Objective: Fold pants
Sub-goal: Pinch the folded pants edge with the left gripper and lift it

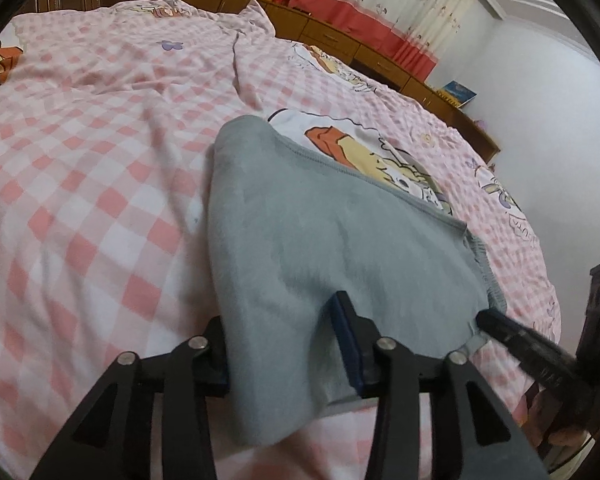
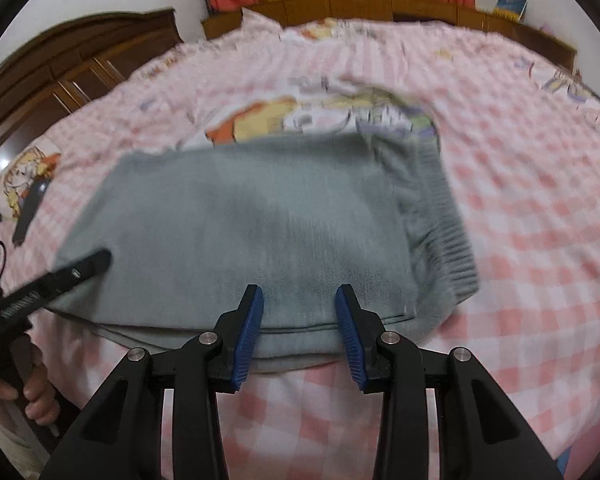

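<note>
Left hand-held gripper (image 1: 284,344) straddles the near fold of the grey pants (image 1: 320,232), jaws loose, not pinching. The right hand-held gripper (image 2: 300,320) hangs open over their near edge. Soft, floppy knit on the bed (image 1: 100,184); I'd grab the folded edge. Only the right view shows the ribbed waistband (image 2: 440,232).

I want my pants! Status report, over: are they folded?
Left gripper, right gripper open over near edge. Grey pants folded on bed. Nothing blocking.
</note>
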`<state>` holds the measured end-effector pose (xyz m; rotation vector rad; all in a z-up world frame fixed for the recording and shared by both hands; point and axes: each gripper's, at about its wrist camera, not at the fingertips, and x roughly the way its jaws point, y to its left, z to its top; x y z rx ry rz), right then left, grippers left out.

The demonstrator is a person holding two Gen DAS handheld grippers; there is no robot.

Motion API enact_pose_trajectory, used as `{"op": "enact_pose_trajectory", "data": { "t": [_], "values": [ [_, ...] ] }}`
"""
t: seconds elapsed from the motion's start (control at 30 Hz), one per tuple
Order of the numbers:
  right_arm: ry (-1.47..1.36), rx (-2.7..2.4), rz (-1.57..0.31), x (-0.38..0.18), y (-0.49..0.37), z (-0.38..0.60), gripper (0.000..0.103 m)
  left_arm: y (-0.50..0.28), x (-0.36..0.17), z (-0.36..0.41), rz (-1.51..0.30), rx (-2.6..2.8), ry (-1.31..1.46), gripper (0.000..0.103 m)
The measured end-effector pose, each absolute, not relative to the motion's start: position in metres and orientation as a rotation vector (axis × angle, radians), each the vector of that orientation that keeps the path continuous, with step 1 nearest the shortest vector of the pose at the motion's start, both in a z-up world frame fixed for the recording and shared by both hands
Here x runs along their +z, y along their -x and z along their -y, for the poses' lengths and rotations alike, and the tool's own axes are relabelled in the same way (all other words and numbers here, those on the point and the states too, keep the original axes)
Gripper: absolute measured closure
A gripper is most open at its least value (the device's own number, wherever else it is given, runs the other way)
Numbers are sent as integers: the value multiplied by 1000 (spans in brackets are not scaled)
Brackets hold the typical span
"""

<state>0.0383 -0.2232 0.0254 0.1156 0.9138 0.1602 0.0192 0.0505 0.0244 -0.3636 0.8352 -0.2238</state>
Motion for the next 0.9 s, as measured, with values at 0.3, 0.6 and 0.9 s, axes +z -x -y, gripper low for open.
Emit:
{"op": "enact_pose_trajectory", "data": {
  "t": [0.3, 0.6, 0.9],
  "values": [
    [-96, 173, -863, 15, -35, 222, 63, -23, 26, -42, -793, -206, 364, 60],
    [-176, 176, -893, 34, -23, 222, 63, -13, 43, -43, -761, -215, 364, 76],
    [-118, 181, -919, 25, -34, 211, 63, -30, 32, -40, -794, -154, 355, 70]
  ]
}}
